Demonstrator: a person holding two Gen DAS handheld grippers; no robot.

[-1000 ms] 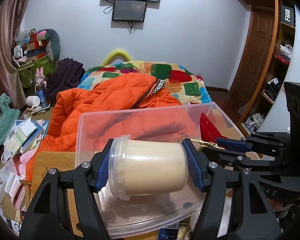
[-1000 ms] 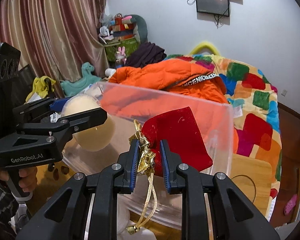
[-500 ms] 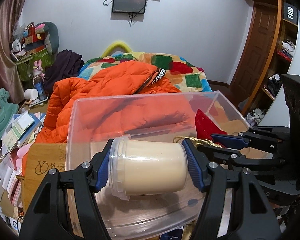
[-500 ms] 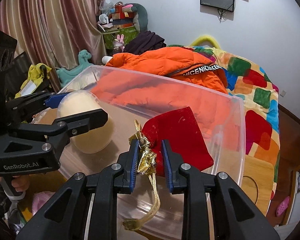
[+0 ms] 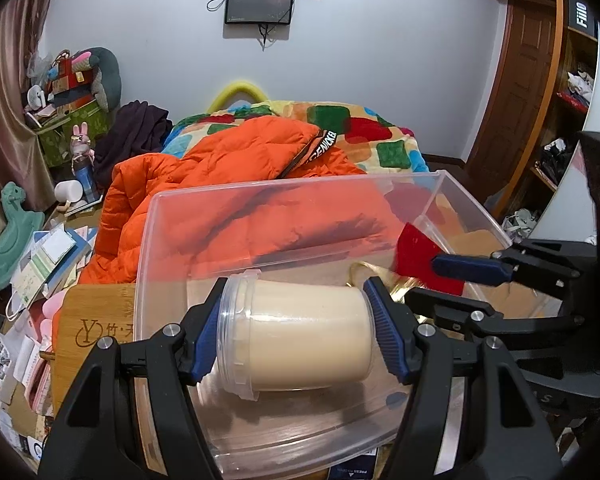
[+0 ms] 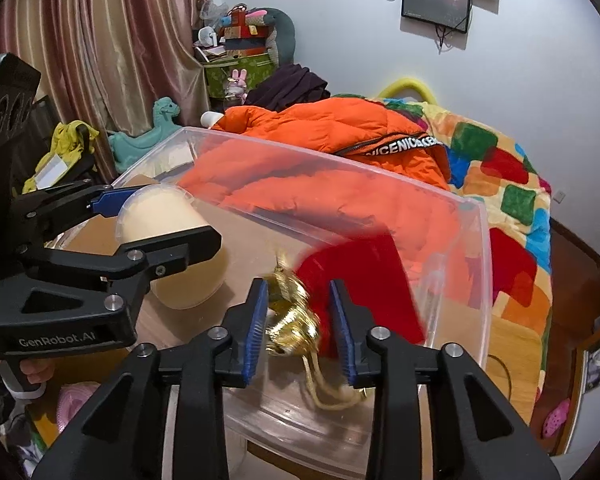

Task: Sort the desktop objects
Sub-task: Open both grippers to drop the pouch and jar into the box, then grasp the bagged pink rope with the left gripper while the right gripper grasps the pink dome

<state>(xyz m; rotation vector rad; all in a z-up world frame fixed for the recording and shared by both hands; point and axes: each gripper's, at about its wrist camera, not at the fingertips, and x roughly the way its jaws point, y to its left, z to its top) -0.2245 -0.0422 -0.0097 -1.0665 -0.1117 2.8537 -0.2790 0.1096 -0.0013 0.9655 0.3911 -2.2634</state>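
From the left wrist, the left claw (image 5: 296, 336) is clamped end to end on a cream-filled clear jar (image 5: 296, 340), held on its side over the clear plastic bin (image 5: 260, 196). From the right wrist, the right claw (image 6: 300, 332) is opening over that bin, its blue pads (image 6: 254, 332) parted from the blurred red pouch (image 6: 364, 280) with gold drawstring between them.
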